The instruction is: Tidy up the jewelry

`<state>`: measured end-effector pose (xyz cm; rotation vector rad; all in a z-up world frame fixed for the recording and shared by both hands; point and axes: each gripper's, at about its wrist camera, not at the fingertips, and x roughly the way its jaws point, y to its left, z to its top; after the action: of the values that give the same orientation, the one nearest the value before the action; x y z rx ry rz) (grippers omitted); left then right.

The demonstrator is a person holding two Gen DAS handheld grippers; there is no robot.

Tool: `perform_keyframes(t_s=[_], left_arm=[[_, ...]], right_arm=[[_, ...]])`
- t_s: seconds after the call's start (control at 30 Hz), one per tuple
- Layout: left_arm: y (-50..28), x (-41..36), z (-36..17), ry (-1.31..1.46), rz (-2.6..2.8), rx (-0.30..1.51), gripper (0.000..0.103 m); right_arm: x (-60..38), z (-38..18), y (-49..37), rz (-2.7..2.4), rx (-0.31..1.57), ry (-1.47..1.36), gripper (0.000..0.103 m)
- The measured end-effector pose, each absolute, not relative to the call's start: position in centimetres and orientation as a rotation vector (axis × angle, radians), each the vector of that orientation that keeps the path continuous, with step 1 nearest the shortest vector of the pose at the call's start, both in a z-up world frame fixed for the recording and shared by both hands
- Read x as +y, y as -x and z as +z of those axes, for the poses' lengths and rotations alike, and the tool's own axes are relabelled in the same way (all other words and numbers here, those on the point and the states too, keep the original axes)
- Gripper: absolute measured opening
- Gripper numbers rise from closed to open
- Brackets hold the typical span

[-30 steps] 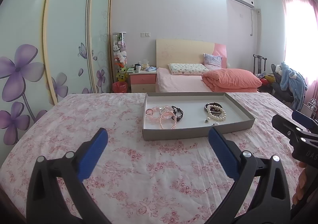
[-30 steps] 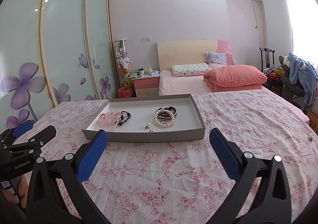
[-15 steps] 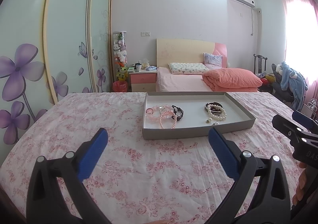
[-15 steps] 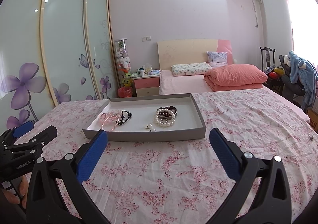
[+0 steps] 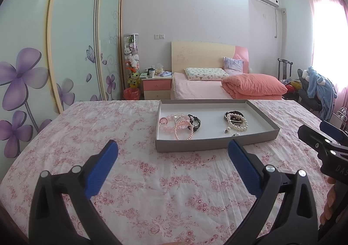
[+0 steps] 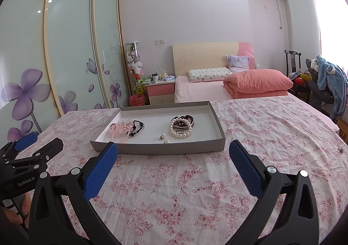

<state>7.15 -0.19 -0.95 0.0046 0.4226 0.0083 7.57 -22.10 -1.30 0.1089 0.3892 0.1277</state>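
Note:
A grey shallow tray (image 5: pixel 215 147) (image 6: pixel 156 149) lies on a floral cloth ahead of both grippers. In it, pink bead bracelets (image 5: pixel 182 127) (image 6: pixel 119 129) and a black bead bracelet (image 5: pixel 194 122) (image 6: pixel 137 128) lie at the left. A white pearl bracelet (image 5: pixel 238 125) (image 6: pixel 180 130) with a dark bangle (image 5: pixel 233 114) lies at the right, with small earrings (image 5: pixel 230 131) (image 6: pixel 164 138) in front. My left gripper (image 5: pixel 173 152) is open and empty, short of the tray. My right gripper (image 6: pixel 173 154) is open and empty, just before the tray's front wall.
The pink floral cloth (image 5: pixel 152 179) covers a wide surface. A small metal item (image 6: pixel 340 149) lies on the cloth at far right. Behind stand a bed (image 5: pixel 217 86), a nightstand (image 5: pixel 155 87), sliding wardrobe doors (image 5: pixel 65 49) at left and a chair with clothes (image 5: pixel 319 90) at right.
Both grippers have edged slightly toward the tray; jaws stay open. Nothing in the tray has moved.

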Motion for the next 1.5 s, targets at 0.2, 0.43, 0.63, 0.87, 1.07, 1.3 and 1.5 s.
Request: perform_keyframes(t_s=[0.2,0.43,0.63,0.87,1.07,1.3,1.5], left_arm=[[-7.17,-0.21,-1.02,-0.005,0.008,0.423,0.099],[-7.19,-0.23,-1.15,-0.004,0.007,0.426,0.099],[-7.14,-0.29,-1.16,-0.004,0.006,0.427,0.099],[-7.14,-0.35,-1.40,-0.003,0.005,0.429,0.099],[-7.10,-0.38,-1.40,-0.003,0.005,0.430,0.099],[-7.21,-0.37,-1.31,-0.004,0.006,0.430,0.099],[-7.20,-0.45,-1.37,-0.002,0.007,0.427,0.099]], right_arm=[[-22.15,-1.28,-7.60,0.127,0.390,-0.110,0.101],[-22.16,-1.26,-7.62,0.127,0.390,-0.110,0.101],[-22.18,-1.25,-7.65,0.127,0.391,-0.110,0.101],[-22.08,-1.31,-7.59,0.127,0.391,-0.111,0.101],[-22.20,-1.25,-7.65,0.127,0.391,-0.111,0.101],[-22.24,-1.23,-7.67,0.127,0.392,-0.111,0.101],[-22.26,-1.21,-7.68,0.127,0.392,-0.112,0.101]])
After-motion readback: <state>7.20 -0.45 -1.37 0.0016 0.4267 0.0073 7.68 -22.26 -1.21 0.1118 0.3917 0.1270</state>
